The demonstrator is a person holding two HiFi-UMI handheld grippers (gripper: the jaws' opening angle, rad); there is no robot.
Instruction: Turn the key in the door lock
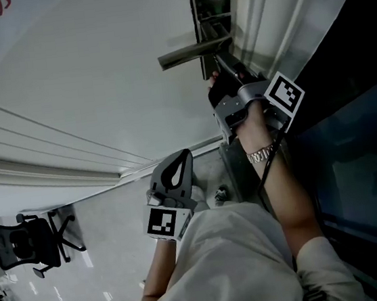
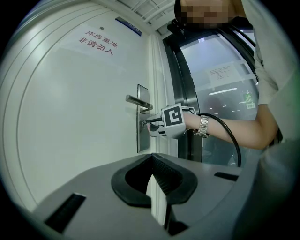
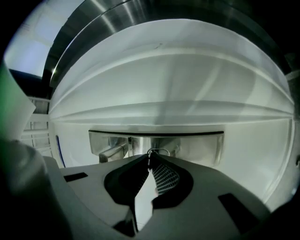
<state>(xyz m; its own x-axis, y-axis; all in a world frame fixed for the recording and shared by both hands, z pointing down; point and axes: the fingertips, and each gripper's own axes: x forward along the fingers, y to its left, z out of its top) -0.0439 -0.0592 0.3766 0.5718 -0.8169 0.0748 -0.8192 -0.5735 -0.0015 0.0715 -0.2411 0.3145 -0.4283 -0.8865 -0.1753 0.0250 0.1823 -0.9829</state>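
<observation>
Right gripper (image 3: 149, 157) is up at the brushed steel lock plate (image 3: 197, 145) on the white panelled door (image 1: 97, 69). Its jaws are pinched almost together on the small metal key (image 3: 149, 155). A thin wire key ring (image 3: 159, 150) loops out just past the tips. The key sits in the plate just beside and below the steel lever handle (image 3: 112, 151). Its blade is hidden, so I judge it is seated in the lock but can't confirm it.

Left gripper (image 2: 151, 159) is held low and well back from the door. Its jaws are together with nothing between them, so it has no part in this step.

Doing the turn well, as I judge it:
- Roll the wrist about the key's own line and don't swing the arm. Any sideways lean would bend the key or lever it out of the pads.
- Hold a firm pinch on the flat of the key head, since a smooth head could slip under torque.
- Press lightly inward so the blade stays seated.
- Stay clear of the lever handle just beside the jaws.
- Stop when the lock resists and don't force it.

Containers: no view shows a box, tray or bin. The only thing holding anything is the lock, with the key in it.
</observation>
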